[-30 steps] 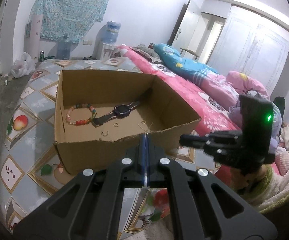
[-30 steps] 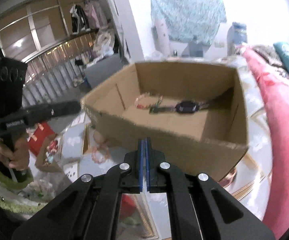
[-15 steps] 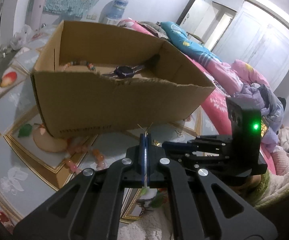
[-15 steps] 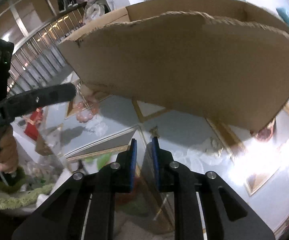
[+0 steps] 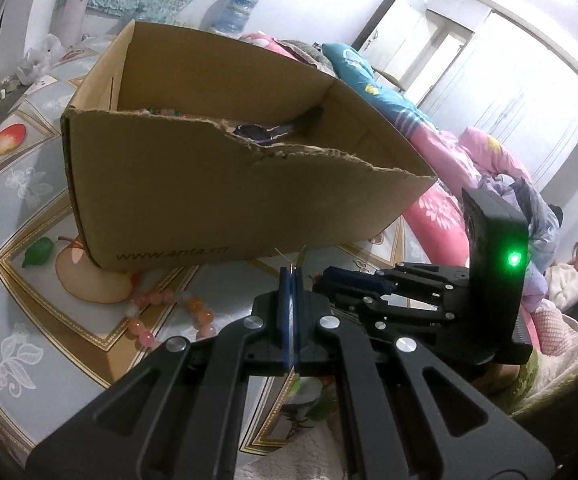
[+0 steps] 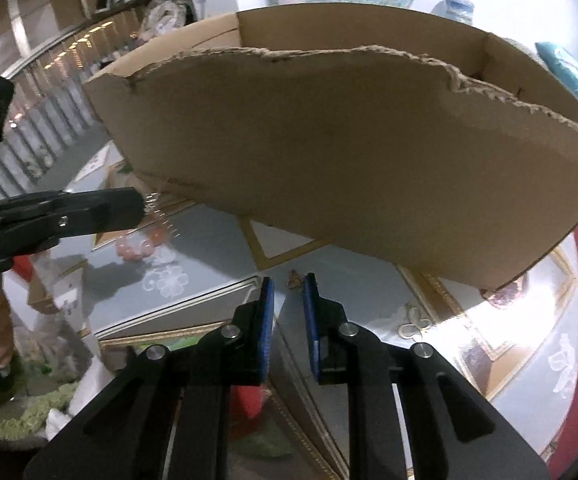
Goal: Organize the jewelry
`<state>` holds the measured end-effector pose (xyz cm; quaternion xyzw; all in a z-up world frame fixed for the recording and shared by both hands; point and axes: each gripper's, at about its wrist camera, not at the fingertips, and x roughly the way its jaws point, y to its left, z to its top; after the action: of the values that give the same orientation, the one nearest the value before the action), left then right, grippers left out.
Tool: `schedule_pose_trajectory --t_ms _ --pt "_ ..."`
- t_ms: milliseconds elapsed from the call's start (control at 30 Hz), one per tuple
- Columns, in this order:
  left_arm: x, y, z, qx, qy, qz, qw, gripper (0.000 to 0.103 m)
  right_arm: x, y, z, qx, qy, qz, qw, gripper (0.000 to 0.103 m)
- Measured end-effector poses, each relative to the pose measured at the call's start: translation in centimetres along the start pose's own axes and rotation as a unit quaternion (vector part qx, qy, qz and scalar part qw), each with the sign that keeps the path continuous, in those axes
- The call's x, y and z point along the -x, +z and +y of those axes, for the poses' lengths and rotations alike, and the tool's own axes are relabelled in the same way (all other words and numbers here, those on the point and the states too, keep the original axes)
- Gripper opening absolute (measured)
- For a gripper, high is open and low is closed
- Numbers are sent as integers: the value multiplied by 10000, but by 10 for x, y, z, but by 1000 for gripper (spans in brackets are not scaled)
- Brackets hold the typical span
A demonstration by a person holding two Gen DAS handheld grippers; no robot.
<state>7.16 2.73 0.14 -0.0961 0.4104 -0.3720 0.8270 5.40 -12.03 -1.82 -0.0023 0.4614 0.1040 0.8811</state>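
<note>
Bedroom setup, with everything sitting on a patterned tablecloth (image 5: 17,208) printed with fruit and white flowers, gold borders around the tiles. Starting at your left: your left gripper (image 5: 291,276) is clenched, blue pads pressed flat together, and it's pinching a thin gold wire piece of jewelry (image 5: 290,255) whose two ends stick up in a little V above the tips. From the right wrist camera the same gripper (image 6: 139,204) comes in from the left edge with a small dangly gold bit (image 6: 160,216) hanging off its tip, so that looks like an earring, though it's too fine to be sure.

Just left of and below that gripper, a pink and orange bead bracelet (image 5: 169,312) lies on the cloth, right by the box's near corner.

In the middle you've got the cardboard box (image 5: 229,200) with its torn near edge, standing upright on the cloth. Inside it a dark watch (image 5: 255,132) rests on the floor of the box, and a string of colored beads (image 5: 161,112) just peeks over the rim further left.

Over on the right, your right gripper (image 6: 289,308) is released, blue pads apart with nothing between them, hovering low in front of the box wall. A tiny gold piece (image 6: 294,280) sits on the cloth just beyond its tips. Further right is a pink bedspread (image 5: 429,216).
</note>
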Motion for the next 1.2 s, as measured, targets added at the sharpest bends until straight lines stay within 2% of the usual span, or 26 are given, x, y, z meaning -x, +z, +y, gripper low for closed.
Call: schedule_pose_trajectory --t_ms 267,500,667,767,800,833,1200 --pt "2 0 4 31 -34 -4 10000 0 -4 8 -2 -333 -112 97 9993 16" --pt "0 0 6 65 -62 19 10000 0 -8 12 -2 -315 -258 98 9991 23" --pt "-2 0 7 83 -66 18 9999 0 -10 13 2 -196 -350 35 9992 23" --pt "-2 0 6 73 -60 16 10000 0 -10 13 5 -135 -386 37 9992 21" --pt "-2 1 6 77 -57 18 10000 0 -9 11 6 -134 -374 37 9992 19" --pt "-3 1 6 82 -49 18 10000 0 -9 11 6 -129 -360 41 9993 13" --pt "6 0 1 60 77 -67 9999 0 -6 5 -3 -217 -176 -34 9996 13"
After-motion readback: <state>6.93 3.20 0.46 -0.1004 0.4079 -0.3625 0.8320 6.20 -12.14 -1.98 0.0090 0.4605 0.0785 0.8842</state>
